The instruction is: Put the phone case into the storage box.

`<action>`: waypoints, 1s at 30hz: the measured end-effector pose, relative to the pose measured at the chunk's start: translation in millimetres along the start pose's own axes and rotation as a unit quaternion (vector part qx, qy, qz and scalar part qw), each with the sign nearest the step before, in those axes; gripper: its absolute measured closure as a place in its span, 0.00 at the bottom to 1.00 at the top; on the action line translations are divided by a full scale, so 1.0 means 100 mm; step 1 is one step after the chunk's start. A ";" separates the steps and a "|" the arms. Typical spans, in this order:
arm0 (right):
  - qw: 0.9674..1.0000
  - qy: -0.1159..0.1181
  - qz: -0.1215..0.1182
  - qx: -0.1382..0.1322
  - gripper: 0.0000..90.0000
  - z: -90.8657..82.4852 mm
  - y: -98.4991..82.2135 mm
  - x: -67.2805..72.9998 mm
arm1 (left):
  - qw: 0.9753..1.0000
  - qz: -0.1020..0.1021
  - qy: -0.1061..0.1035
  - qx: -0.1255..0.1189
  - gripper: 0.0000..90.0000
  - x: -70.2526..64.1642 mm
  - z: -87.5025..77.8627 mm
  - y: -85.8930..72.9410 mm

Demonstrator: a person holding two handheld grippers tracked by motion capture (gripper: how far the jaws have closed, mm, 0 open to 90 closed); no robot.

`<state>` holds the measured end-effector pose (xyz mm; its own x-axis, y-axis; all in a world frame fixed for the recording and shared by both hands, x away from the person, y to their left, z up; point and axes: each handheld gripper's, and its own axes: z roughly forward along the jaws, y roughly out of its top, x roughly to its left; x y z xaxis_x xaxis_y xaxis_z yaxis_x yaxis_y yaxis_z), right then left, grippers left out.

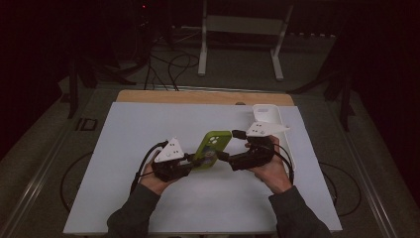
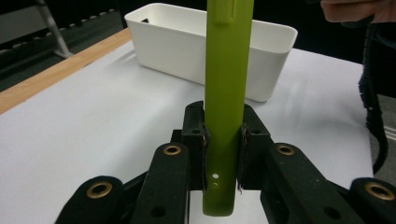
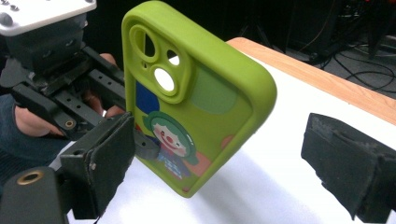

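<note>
Left gripper [image 1: 190, 162] is clamped tight on the narrow edges of the green phone case [image 1: 212, 148], its pads [image 2: 204, 149] pressing both sides near one short end, so the case stands up off the table between the two hands. Right gripper [image 1: 224, 157] has its jaws spread wide, one pad [image 3: 109, 161] just beside the case's printed back and the other well apart from it at about 3 o'clock in the right gripper view; neither pad presses on the case. In the high view the case sits near the middle of the white table sheet [image 1: 148, 124], leaning toward 1 o'clock from the left gripper. A white bin [image 1: 268, 118] lies at about 1 o'clock from the case, near the sheet's far right corner, close behind the right hand [image 1: 270, 166]. Bare sheet stretches wide toward 9 and 11 o'clock, and toward 6 o'clock between the forearms; the wooden table edge [image 1: 198, 96] runs along 12 o'clock.
</note>
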<state>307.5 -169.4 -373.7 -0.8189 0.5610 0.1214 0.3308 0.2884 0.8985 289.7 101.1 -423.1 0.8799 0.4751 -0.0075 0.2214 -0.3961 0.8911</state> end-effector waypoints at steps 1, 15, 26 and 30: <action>1.000 -0.002 0.002 -0.001 0.11 0.00 0.00 0.00 | 1.000 -0.001 0.003 0.000 0.86 0.00 0.00 0.00; 1.000 -0.020 0.014 -0.013 0.10 0.00 -0.01 0.01 | 0.999 -0.012 0.033 -0.005 0.86 -0.02 0.00 0.01; 0.999 -0.037 0.022 -0.018 0.10 0.00 0.00 0.04 | 0.998 -0.016 0.057 -0.007 0.86 -0.05 0.03 0.02; 0.999 -0.039 0.027 -0.019 0.10 0.00 0.00 0.05 | 0.998 -0.017 0.065 -0.009 0.86 -0.06 0.04 0.03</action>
<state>303.5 -165.8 -372.8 -0.7608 0.6340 0.1389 0.3552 0.2276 0.9067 286.4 94.2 -422.3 0.8095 0.5868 0.0199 0.2420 -0.3643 0.8993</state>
